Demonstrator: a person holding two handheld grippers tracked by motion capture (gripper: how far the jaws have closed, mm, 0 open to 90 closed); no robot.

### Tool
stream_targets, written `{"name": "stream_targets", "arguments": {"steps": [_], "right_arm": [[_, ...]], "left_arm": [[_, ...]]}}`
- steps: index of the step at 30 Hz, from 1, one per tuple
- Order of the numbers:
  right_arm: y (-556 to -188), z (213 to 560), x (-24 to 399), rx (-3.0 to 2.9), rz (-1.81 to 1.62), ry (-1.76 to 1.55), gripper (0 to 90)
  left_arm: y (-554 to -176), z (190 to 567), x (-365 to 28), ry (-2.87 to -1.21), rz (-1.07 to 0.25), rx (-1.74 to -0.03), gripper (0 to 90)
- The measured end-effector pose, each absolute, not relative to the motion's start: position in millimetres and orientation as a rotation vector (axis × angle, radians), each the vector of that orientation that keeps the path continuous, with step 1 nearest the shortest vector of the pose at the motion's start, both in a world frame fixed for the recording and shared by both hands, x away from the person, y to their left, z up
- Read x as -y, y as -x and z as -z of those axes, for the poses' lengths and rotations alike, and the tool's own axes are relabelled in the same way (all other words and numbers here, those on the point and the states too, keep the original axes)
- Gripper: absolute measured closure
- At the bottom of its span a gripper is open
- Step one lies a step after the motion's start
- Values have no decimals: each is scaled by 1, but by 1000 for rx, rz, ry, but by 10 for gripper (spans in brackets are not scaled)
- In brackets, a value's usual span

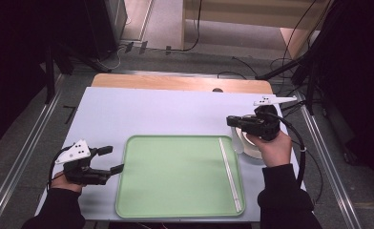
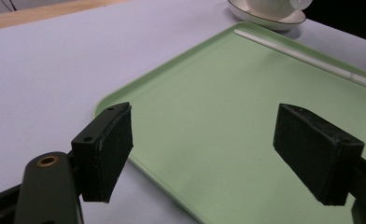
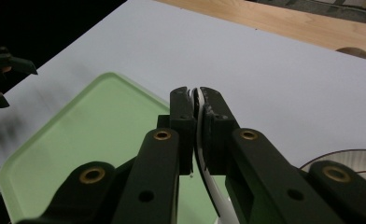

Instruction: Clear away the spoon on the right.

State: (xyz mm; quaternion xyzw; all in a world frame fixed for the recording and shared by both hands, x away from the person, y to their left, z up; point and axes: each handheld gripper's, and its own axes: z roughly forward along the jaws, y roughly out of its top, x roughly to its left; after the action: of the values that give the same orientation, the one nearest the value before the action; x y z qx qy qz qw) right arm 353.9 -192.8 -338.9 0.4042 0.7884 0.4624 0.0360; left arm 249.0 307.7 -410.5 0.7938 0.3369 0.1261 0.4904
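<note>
Left hand's black two-jaw gripper [image 1: 106,160] at seven o'clock, level, jaws spread wide toward three o'clock; right hand's black two-jaw gripper [image 1: 234,122] at three o'clock, jaws pinched together, pointing toward nine o'clock.

Thin white curved spoon [image 3: 200,140] pinched on edge between right tongs [image 3: 196,93], above green tray's right rim.

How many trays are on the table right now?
1: the green tray lies near the front edge of the table, between the two grippers, with a white stick along its right side.
</note>
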Motion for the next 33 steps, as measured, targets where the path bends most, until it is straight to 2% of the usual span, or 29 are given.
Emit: {"name": "stream_targets", "arguments": {"steps": [33], "right_arm": [[-318, 383, 160, -2565, -1371, -1279, 861]], "left_arm": [[-251, 410, -306, -1928, -306, -817, 199]]}}
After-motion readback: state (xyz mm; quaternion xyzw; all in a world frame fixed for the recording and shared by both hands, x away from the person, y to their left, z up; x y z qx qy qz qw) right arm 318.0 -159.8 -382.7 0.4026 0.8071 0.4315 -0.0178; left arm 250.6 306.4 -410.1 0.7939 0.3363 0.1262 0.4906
